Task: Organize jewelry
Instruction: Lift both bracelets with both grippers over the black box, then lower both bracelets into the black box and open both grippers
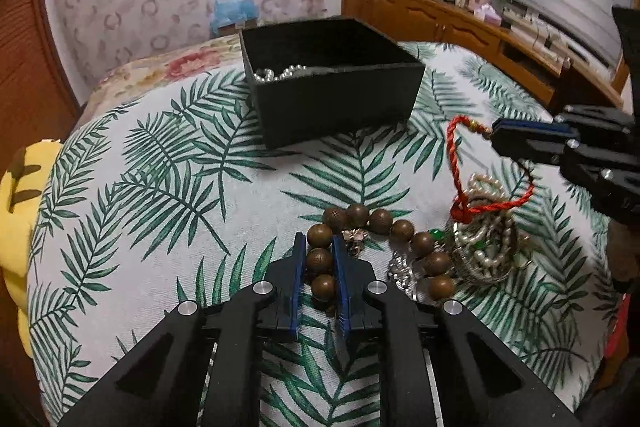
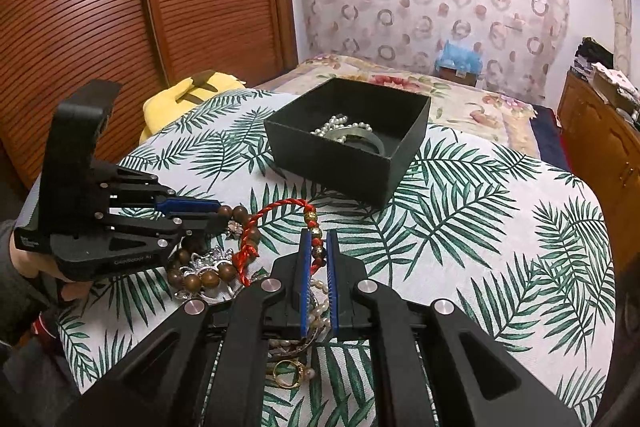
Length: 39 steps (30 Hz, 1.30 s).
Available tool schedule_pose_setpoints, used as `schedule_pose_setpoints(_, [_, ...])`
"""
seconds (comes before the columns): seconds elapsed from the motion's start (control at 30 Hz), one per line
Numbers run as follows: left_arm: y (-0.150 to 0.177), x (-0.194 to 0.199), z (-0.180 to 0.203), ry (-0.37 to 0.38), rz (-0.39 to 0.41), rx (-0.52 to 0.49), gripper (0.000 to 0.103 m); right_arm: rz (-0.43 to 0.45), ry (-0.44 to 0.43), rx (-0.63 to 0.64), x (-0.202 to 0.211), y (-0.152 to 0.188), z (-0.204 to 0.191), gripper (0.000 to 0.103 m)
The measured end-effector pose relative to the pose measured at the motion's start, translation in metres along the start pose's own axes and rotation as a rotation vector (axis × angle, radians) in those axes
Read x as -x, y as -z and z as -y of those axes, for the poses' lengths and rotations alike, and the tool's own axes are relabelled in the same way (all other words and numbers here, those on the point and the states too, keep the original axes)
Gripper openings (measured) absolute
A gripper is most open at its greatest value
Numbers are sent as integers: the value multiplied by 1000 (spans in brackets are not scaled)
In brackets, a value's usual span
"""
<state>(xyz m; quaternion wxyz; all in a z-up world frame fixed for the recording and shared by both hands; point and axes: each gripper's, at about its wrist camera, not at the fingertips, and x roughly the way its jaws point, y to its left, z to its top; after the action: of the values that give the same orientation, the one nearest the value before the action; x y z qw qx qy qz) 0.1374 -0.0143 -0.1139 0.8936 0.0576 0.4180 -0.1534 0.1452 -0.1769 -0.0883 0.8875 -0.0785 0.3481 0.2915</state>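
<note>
1. The left claw [image 1: 320, 259] is closed on the wooden bead bracelet [image 1: 382, 247]; its blue pads pinch two or three of the brown beads at the left end of the string, while the other beads curve away to the right on the bed.
2. The right claw [image 2: 319, 259] is pressed together on the red cord bracelet [image 2: 276, 227], gripping it at the run of small gold and red beads. The cord's loop hangs free to the left of the pads and arches above the pile.
3. The jewelry pile [image 1: 486, 247] lies on the leaf-print bedspread [image 1: 160, 167], near the edge of the bed closest to the person. It holds tangled pearl strands and a green bead.
4. A silver ornament [image 2: 208, 263] sits inside the ring of wooden beads, touching them.
5. A gold ring [image 2: 288, 373] with a pale stone lies at the near side of the pile, under the right claw's body.
6. The black box [image 2: 348, 163] stands open on the bedspread, farther toward the middle of the bed and apart from the pile.
7. Inside the box are a pearl strand [image 2: 340, 125] and a dark bangle [image 2: 368, 143], resting against each other on its floor.
8. A yellow cushion [image 2: 184, 99] lies at the bed's left edge, beside the brown slatted wardrobe doors [image 2: 160, 7].
9. A hand [image 2: 28, 259] in a dark sleeve holds the left claw's grip.
</note>
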Motion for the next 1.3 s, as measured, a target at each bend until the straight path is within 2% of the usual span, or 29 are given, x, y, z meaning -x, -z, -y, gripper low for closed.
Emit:
schedule_pose_setpoints(0.27, [-13,45,8,30,131,11,12,24,-7,12,6,-4,-8,8])
schedule_pose_setpoints(0.47, [-27,62,11,46,186,1,12,31,-8,25,10,-9,-10,8])
schedule_pose_setpoints(0.7, [-41,70,11,70,219,-2,12,27,-12,30,8,-14,-6,8])
schedule_pose_setpoints(0.9, [-61,74,9,78,235,-5,12,30,-17,36,6,-33,5,8])
schedule_pose_setpoints(1.3, [-115,74,-1,35,262,-22,12,47,-40,38,-11,-76,36,8])
